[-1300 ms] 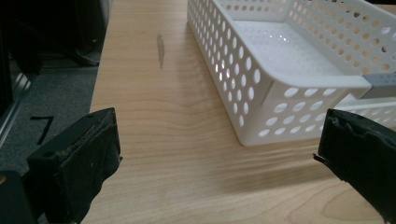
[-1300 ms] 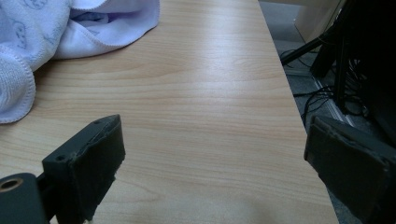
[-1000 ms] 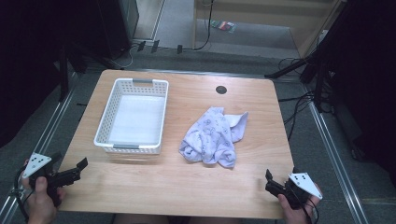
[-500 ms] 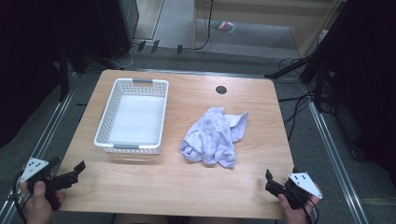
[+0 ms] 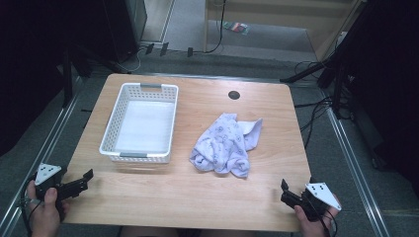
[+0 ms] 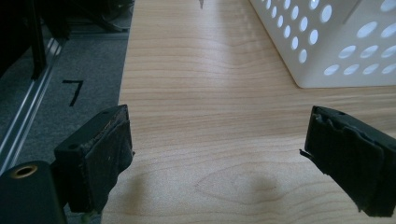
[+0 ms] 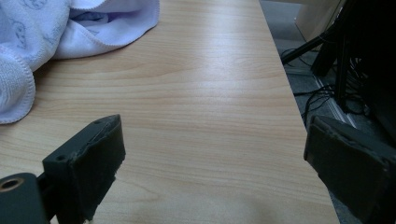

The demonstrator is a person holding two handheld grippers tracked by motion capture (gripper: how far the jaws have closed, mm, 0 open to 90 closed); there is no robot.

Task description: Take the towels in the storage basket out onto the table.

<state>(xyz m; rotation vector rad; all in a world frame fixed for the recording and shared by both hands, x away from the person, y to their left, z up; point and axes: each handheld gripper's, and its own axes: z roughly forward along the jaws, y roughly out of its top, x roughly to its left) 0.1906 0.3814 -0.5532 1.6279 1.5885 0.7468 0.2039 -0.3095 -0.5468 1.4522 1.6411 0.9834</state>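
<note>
- Right gripper [image 5: 289,193]: held low at the near right corner of the table [image 5: 207,207], jaws spread wide and holding nothing. In the right gripper view the gap between its jaws [image 7: 212,172] shows bare wood.
- Left gripper [image 5: 84,179]: at the near left edge of the table, jaws also wide apart and empty; in the left gripper view [image 6: 217,163] they frame bare wood with the table edge and grey floor to the left.
- Cloth [image 5: 225,144]: a crumpled pale lilac towel lying right of centre on the table, touching neither gripper. Its bulk runs from a bunched near-left end to a looser corner pointing far and right.
- Deciding relation: the cloth lies ahead and to the left of the right gripper, whose own view shows it [image 7: 56,32] at the upper left. I judge the right gripper the nearer of the two; the left gripper stands well apart from the cloth.
- Basket [image 5: 118,148]: white, perforated, empty, on the left half of the table, just beside the cloth with a clear strip of wood between. Its near corner [image 6: 345,42] sits ahead and right of the left gripper.
- Change from a second ago: the left gripper has drawn back toward the near left corner. The right gripper, cloth and basket are unmoved.
</note>
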